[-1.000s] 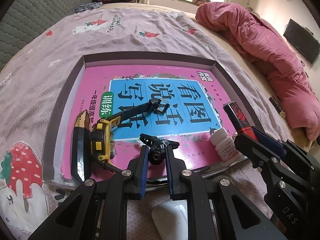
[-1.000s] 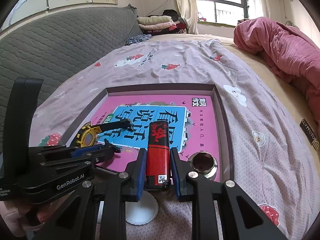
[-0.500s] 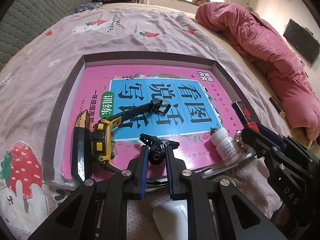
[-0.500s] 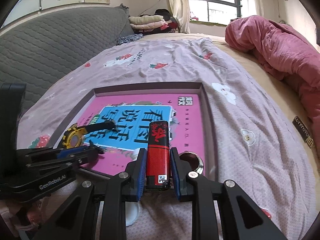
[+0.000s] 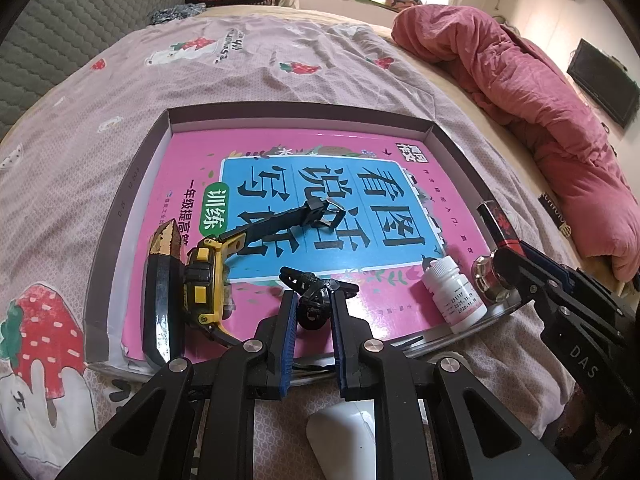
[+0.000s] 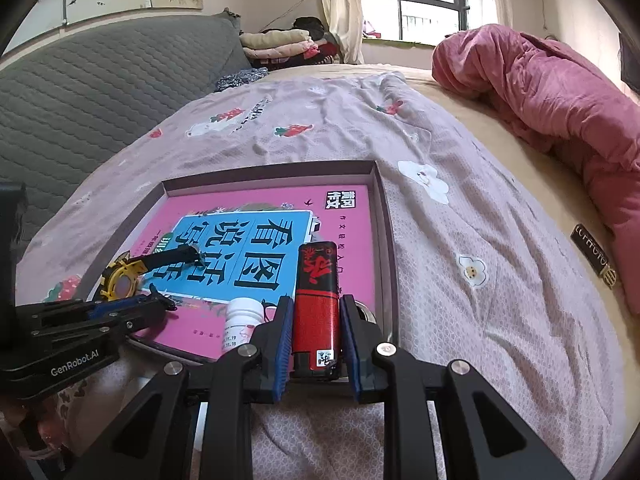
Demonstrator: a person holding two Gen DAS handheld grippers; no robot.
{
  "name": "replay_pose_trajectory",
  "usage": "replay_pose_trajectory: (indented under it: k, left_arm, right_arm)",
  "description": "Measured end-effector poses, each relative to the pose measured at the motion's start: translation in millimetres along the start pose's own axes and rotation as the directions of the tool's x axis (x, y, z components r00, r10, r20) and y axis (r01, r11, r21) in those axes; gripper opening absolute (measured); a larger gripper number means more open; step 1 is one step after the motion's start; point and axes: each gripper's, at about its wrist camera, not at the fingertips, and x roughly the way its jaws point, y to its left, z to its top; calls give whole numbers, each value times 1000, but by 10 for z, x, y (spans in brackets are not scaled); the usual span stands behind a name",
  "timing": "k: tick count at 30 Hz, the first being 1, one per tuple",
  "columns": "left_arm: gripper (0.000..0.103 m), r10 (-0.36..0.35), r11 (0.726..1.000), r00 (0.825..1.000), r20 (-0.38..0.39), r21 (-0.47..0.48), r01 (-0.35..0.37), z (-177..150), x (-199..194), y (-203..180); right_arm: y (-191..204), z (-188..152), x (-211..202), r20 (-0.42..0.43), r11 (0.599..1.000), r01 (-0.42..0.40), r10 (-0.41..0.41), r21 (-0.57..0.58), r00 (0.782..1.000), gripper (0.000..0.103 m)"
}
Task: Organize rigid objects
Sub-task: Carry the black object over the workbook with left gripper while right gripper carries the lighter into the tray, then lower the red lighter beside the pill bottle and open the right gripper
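A shallow grey box lid [image 5: 132,184] on the bed holds a pink book [image 5: 304,152]. On the book lie a yellow watch [image 5: 204,276] with a black strap, a dark block with a gold tip [image 5: 162,292], a small white bottle [image 5: 456,296] and a shiny metal knob [image 5: 486,276]. My left gripper [image 5: 314,304] is shut on a small black clip [image 5: 316,292] over the book's near edge. My right gripper [image 6: 314,320] is shut on a red and black lighter [image 6: 318,292], held over the lid's near right corner beside the white bottle [image 6: 242,320].
A white rounded object [image 5: 344,444] lies on the strawberry-print sheet [image 5: 240,68] under my left gripper. A rumpled pink duvet [image 5: 516,76] fills the right side of the bed. A grey quilted headboard [image 6: 100,80] and folded clothes [image 6: 280,40] stand behind.
My right gripper has carried the lighter to the right, toward the lid's near right corner; the white bottle now shows beside it. The left gripper has stayed put with the clip.
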Motion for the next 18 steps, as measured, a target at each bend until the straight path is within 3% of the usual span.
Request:
replay_pose_trajectory:
  k: [18]
  left_arm:
    - [16, -3, 1000, 1000, -1, -13, 3, 15, 6, 43]
  right_arm:
    - [-82, -11, -40, 19, 999, -16, 16, 45, 1000, 24]
